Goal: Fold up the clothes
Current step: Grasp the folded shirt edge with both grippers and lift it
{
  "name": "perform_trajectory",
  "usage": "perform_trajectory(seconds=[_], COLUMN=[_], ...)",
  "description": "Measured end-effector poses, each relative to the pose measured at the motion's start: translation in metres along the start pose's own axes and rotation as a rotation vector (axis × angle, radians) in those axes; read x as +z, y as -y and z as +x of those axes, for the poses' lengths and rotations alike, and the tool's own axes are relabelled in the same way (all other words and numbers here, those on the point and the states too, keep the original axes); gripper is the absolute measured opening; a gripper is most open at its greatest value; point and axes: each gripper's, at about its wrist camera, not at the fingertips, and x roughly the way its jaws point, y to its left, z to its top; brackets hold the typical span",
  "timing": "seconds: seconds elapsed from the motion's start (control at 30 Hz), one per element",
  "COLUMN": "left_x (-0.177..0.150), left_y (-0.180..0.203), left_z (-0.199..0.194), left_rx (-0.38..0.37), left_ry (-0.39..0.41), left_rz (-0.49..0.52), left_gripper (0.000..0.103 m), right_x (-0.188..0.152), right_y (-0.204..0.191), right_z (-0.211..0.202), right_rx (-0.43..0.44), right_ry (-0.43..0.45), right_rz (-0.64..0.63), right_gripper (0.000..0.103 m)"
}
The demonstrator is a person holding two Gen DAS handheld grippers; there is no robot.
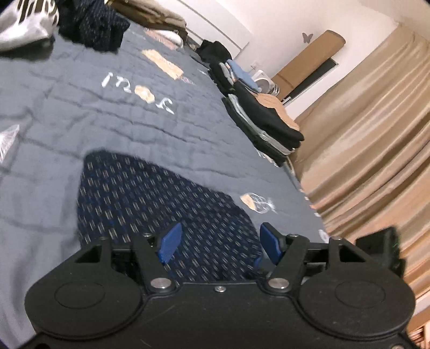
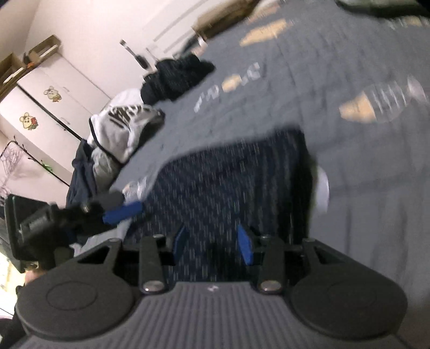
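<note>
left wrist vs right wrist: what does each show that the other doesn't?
Only left wrist: a stack of folded clothes along the bed's far edge, tan curtains, and a butterfly sticker on the wall.

Only right wrist: a white wardrobe with cartoon stickers, and the left gripper seen from outside at the garment's edge.

Both: the grey quilt, the dark patterned garment spread flat under open fingers, a crumpled dark garment, and a white zebra-print piece. The right gripper is open too.
</note>
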Motion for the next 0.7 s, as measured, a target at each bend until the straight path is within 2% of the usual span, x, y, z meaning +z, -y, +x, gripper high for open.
perform_trajectory(seconds=[0.1,0.23,0.4,0.5,0.57,0.63,0.7], left_x=[-0.020,-0.048,-0.070,-0.084,-0.090,-0.092,-0.093], left_y=[-0.001,0.002,0.001,-0.001,0.006,0.014,0.021], left_z=[-0.001,-0.009,-0.036,-0.045,-0.048,-0.052,-0.054], left_rx=[-0.007,0.027,0.054,0.069,0.079,0.022,-0.025], left_ry=[-0.056,-0.112,-0.099,-0.132,-0.137,-0.112,-0.080], left_rz=[-0.029,-0.001,-0.066,-0.113,-0.092,-0.083,-0.066], left_gripper=[0.065,0.065,0.066,0.066,0.066,0.066,0.072], right_x=[-0.023,-0.041,-0.064,-0.077,-0.078,-0.079,-0.079], right_y=[0.000,0.007,0.015,0.020,0.014,0.008,0.001], right_z=[-0.009,-0.020,-0.033,-0.042,-0.055,-0.068,-0.082], right_rx=[-0.009,-0.065,-0.135,-0.172,-0.115,-0.059,-0.002], right_ry=[-0.013,-0.048,-0.092,-0.113,-0.047,0.019,0.086], right_rz=[0.000,-0.004,-0.009,-0.012,-0.010,-0.007,-0.005], right_gripper=[0.042,0.041,0.042,0.042,0.042,0.042,0.042])
